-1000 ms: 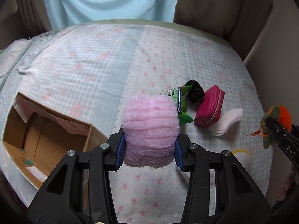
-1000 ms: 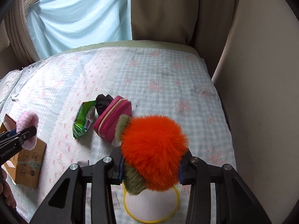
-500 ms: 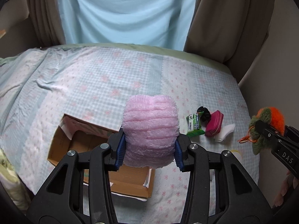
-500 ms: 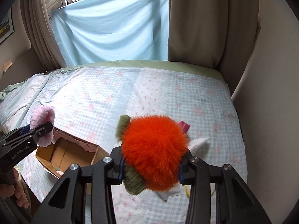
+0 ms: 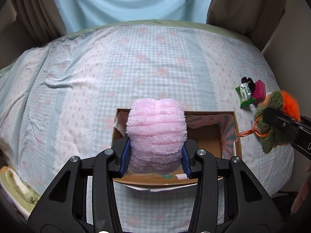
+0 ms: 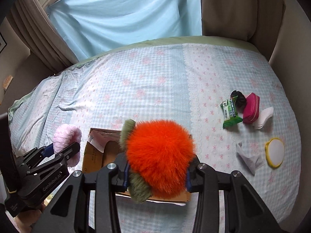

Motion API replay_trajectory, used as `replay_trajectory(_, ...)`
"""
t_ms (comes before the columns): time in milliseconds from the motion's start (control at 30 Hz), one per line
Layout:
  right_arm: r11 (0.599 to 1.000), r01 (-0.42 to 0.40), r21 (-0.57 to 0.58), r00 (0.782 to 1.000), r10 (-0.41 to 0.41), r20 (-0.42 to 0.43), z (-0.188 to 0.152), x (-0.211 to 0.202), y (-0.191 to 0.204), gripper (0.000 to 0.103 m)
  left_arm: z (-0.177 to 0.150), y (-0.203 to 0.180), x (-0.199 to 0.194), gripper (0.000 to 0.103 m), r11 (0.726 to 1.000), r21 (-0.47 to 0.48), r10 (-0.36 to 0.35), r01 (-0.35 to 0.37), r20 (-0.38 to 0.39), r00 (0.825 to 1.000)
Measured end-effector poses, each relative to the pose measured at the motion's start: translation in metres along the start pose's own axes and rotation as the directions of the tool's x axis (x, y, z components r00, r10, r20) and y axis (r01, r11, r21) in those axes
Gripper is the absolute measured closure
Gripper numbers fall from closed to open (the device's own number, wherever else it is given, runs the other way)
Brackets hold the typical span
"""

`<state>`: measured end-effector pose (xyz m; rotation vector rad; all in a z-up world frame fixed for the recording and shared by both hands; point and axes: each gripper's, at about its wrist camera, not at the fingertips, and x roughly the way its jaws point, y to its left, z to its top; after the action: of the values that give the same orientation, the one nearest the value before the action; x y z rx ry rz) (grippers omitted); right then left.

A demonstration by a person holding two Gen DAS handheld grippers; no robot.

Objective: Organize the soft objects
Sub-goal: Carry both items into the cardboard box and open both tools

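My left gripper is shut on a fluffy pink plush and holds it above the open cardboard box on the bed. My right gripper is shut on an orange and olive furry pompom with an orange clip, also above the box. The pompom shows at the right edge of the left wrist view. The pink plush shows at the left of the right wrist view. The box's inside is mostly hidden by the two toys.
On the checked bedspread to the right lie a green packet, a black scrunchie, a magenta pouch, a white pad, a crumpled tissue and a yellow-rimmed round puff. Curtains hang behind.
Both grippers have swung left, away from the small items, and now hover over the cardboard box. Each still holds its toy.
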<state>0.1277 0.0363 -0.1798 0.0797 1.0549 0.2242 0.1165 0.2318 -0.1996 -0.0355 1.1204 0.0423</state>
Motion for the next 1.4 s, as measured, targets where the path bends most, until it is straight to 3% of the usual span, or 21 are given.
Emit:
replay_trajectory(133, 0.999, 0.009, 0.035, 0.996, -0.006, -0.084, -0.011, 0.037, 0.028, 0.065, -0.009, 0.016, 0.042, 0.064, 0.999, 0.047, -0.010, 0.014, -0.091, 0.996)
replay_trajectory(300, 0.995, 0.027, 0.099, 0.979, -0.006, -0.205, -0.021, 0.089, 0.037, 0.065, -0.016, 0.014, 0.096, 0.064, 0.996, 0.084, -0.023, 0.041, -0.204, 0.979)
replay_trajectory(533, 0.981, 0.082, 0.175, 0.933, -0.014, -0.360, -0.031, 0.170, 0.014, 0.065, -0.020, -0.002, 0.175, 0.063, 0.989, 0.128, -0.021, 0.071, -0.352, 0.936)
replay_trajectory(733, 0.972, 0.088, 0.218, 0.903, 0.015, -0.430, -0.033, 0.206, -0.003, 0.063, -0.023, -0.011, 0.193, 0.063, 0.980, 0.155, -0.054, 0.125, -0.398, 0.916)
replay_trajectory(767, 0.969, 0.083, 0.232, 0.902, 0.026, -0.431, -0.033, 0.209, -0.006, 0.062, -0.023, -0.011, 0.193, 0.059, 0.979, 0.157, -0.055, 0.127, -0.398, 0.916)
replay_trajectory(833, 0.964, 0.065, 0.259, 0.897, 0.057, -0.438, -0.033, 0.215, -0.010, 0.052, -0.023, -0.013, 0.194, 0.026, 0.976, 0.166, -0.057, 0.137, -0.412, 0.910)
replay_trajectory(867, 0.963, 0.060, 0.264, 0.893, 0.066, -0.446, -0.032, 0.218, -0.011, 0.036, -0.023, -0.013, 0.192, 0.000, 0.976, 0.176, -0.049, 0.130, -0.401, 0.915)
replay_trajectory(900, 0.964, 0.058, 0.258, 0.885, 0.070, -0.460, -0.031, 0.221, -0.010, 0.024, -0.023, -0.013, 0.188, 0.000, 0.975, 0.185, -0.045, 0.124, -0.383, 0.923)
replay_trajectory(933, 0.967, 0.058, 0.249, 0.879, 0.069, -0.472, -0.031, 0.224, -0.010, 0.005, -0.024, -0.014, 0.187, 0.000, 0.973, 0.192, -0.046, 0.128, -0.384, 0.922)
replay_trajectory(967, 0.969, 0.057, 0.242, 0.875, 0.068, -0.479, -0.032, 0.225, -0.010, 0.002, -0.024, -0.015, 0.188, 0.000, 0.971, 0.198, -0.044, 0.131, -0.393, 0.918)
replay_trajectory(1167, 0.977, 0.057, 0.206, 0.880, 0.048, -0.472, -0.036, 0.222, -0.008, 0.002, -0.023, -0.013, 0.183, 0.000, 0.973, 0.197, -0.038, 0.122, -0.384, 0.923)
replay_trajectory(1400, 0.977, 0.052, 0.207, 0.899, 0.044, -0.436, -0.035, 0.201, -0.009, 0.002, -0.019, -0.011, 0.160, 0.000, 0.976, 0.189, -0.037, 0.104, -0.330, 0.943)
